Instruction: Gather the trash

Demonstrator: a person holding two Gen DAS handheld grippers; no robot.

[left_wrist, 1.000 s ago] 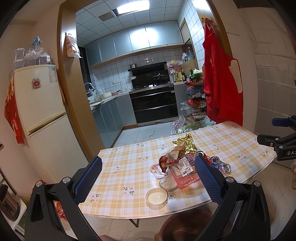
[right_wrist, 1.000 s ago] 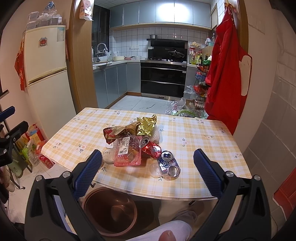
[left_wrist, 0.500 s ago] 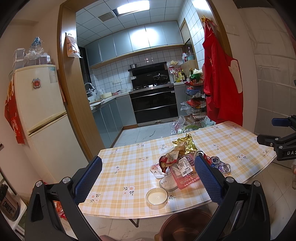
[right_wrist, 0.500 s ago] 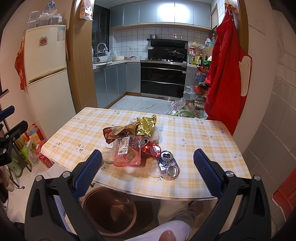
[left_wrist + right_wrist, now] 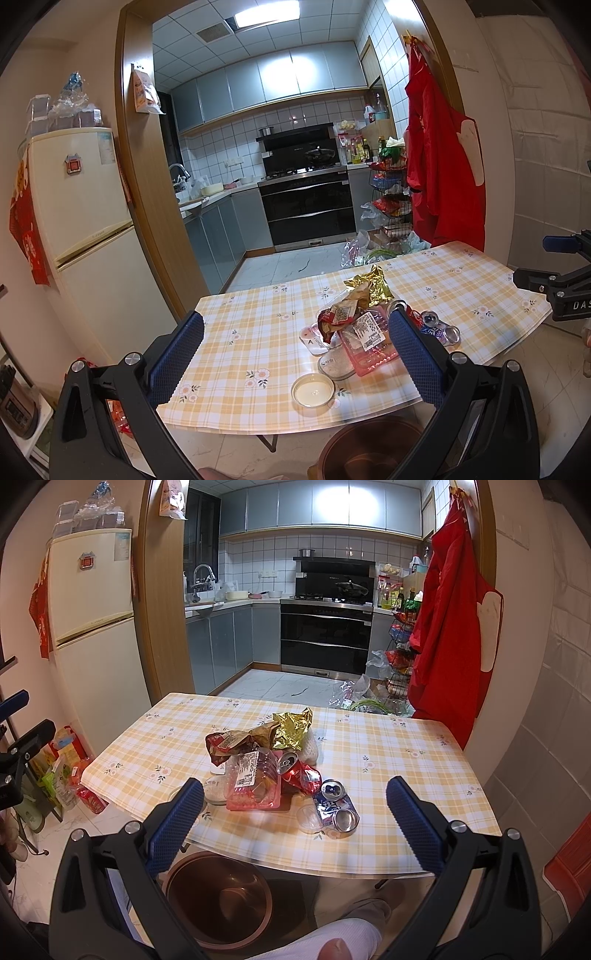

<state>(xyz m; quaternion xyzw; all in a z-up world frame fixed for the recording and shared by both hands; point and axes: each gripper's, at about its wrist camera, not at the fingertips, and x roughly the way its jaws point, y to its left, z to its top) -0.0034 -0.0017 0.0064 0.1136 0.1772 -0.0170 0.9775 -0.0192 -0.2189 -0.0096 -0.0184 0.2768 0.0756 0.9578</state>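
Observation:
A heap of trash lies mid-table: a gold foil wrapper point(image 5: 291, 726), a clear plastic tray with a label point(image 5: 253, 779), a crushed red can point(image 5: 301, 771), a crushed blue can point(image 5: 338, 806) and small clear lids. In the left wrist view the heap point(image 5: 364, 317) sits right of centre, with a white lid point(image 5: 313, 391) near the front edge. A brown trash bin point(image 5: 218, 897) stands on the floor under the table's front edge. My left gripper point(image 5: 295, 356) and my right gripper point(image 5: 294, 819) are open, empty, held short of the table.
The table point(image 5: 406, 775) has a yellow checked cloth. A fridge point(image 5: 92, 627) stands at left, a red apron point(image 5: 450, 627) hangs at right, the kitchen lies behind. Bottles and bags point(image 5: 70, 771) sit on the floor at left. A person's leg point(image 5: 332, 941) shows below.

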